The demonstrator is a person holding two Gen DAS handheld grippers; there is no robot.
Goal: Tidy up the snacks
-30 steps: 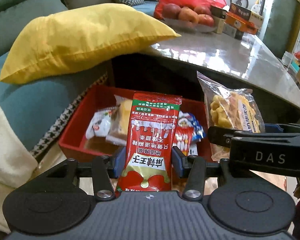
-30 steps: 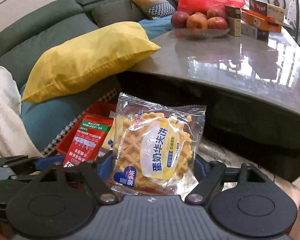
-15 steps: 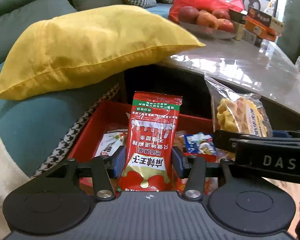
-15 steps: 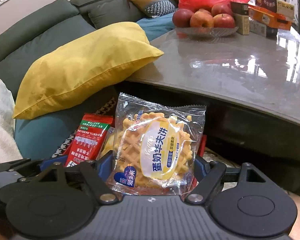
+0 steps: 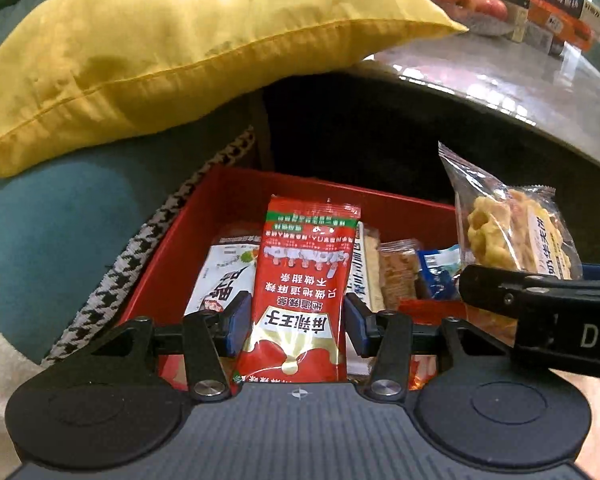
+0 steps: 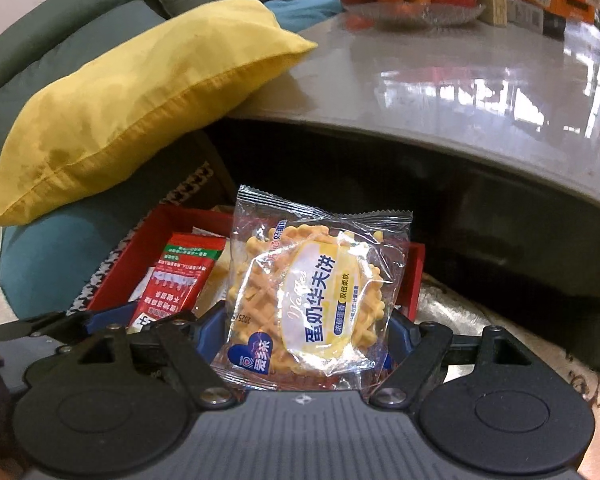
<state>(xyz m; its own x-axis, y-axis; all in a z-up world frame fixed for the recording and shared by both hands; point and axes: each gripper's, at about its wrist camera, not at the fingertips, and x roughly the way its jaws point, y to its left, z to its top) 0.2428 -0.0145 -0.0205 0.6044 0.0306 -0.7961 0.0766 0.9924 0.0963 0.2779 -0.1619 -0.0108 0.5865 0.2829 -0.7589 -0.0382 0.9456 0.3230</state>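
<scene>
Left wrist view: left gripper (image 5: 296,322) pinching red sachet (image 5: 300,292) by lower half, long axis running up and away from jaws, top hanging over red box (image 5: 400,202). Box lying just ahead and below, already holding several packets. Right gripper (image 6: 304,334) pinching waffle pack (image 6: 314,304) upright, hovering at box's right end. Both loads sitting over box; judging left one more central, nearer to drop.
</scene>
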